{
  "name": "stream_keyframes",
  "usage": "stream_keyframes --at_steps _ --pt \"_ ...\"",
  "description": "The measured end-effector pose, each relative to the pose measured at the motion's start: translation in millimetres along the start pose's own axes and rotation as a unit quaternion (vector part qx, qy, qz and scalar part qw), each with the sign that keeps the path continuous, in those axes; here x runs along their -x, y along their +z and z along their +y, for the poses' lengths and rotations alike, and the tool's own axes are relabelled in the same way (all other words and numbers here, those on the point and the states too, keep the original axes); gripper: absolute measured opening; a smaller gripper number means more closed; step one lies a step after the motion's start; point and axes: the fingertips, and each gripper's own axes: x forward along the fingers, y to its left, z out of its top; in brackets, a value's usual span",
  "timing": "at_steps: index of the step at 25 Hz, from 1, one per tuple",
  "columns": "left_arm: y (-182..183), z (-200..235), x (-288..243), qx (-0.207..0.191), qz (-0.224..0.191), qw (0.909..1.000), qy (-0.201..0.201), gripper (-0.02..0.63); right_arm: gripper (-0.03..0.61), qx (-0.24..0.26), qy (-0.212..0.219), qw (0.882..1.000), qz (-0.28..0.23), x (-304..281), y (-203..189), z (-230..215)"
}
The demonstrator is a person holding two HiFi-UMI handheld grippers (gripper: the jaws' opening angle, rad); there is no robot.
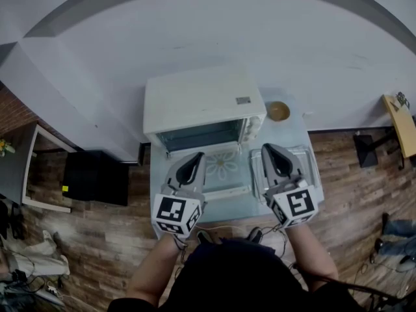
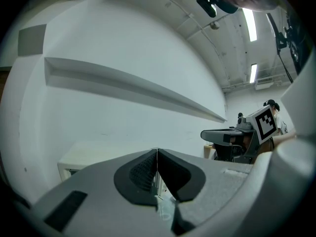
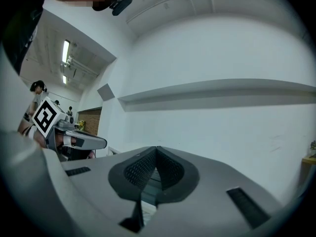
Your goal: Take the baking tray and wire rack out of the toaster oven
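Head view: toaster oven (image 1: 201, 106) frame centre on counter (image 1: 292, 135). Left gripper (image 1: 195, 156), right gripper (image 1: 268, 148) just below it, both jaws closed, nothing held.

Grey left claw (image 1: 194, 156) and right claw (image 1: 268, 149) have black ribbed pads (image 2: 142, 174) and white cubes (image 1: 177, 213) with black square markers; the person wears a dark top (image 1: 227, 272).

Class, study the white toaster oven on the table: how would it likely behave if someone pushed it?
The toaster oven looks boxy and broad-based, so it should slide rather than tip. Its open door juts forward and may swing when shoved. It fills much of the small table, so a long push risks an edge.
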Motion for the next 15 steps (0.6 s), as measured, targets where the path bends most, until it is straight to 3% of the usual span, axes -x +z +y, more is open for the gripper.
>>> stream_keyframes --at_steps 10,15 --pt "-1.1 -5.6 3.3 0.001 0.003 0.9999 0.012 0.006 0.003 -0.011 0.02 0.999 -0.023 6.4 4.1 -0.8" --pt "-2.5 -8.9 4.7 0.003 0.004 0.9999 0.015 0.006 0.003 -0.007 0.012 1.0 -0.003 11.4 -3.7 -7.0"
